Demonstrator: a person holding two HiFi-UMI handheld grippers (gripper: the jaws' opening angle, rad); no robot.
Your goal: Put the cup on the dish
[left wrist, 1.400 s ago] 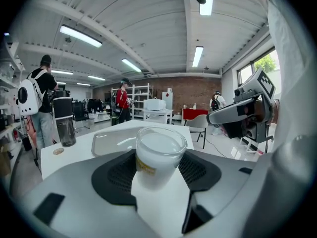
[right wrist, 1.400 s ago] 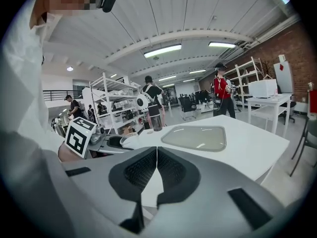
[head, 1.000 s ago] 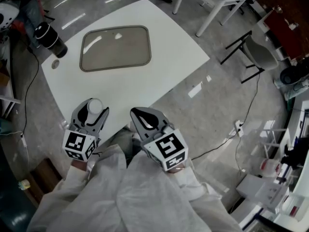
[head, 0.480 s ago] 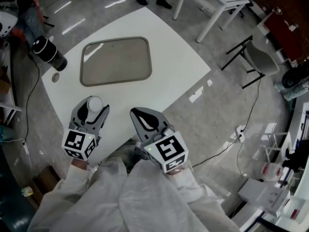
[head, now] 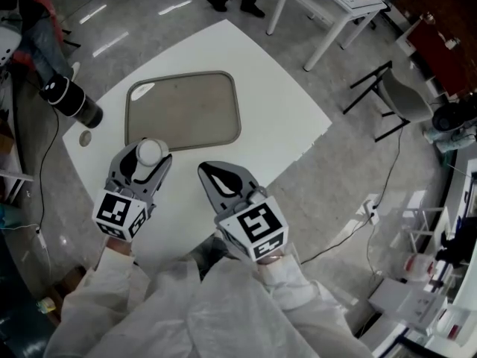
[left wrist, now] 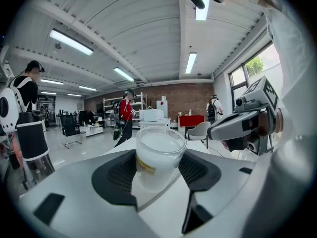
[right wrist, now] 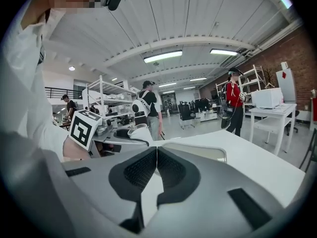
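Left tongs [head: 146,156]: clamped on translucent white plastic cup [left wrist: 157,155]; moved up-frame since earlier, now at lower-left edge of tan rounded-rectangle tray dish [head: 186,107]. Right tongs [head: 221,179]: jaws pressed together, frame centre. White counter [head: 283,118]: open room right of dish

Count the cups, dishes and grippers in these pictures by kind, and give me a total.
Cups: 1, the cup, held in the left gripper
Dishes: 1, the dish, bare, on the table
Grippers: 2, the left gripper and the right gripper, which is shut with nothing in it
Total: 4
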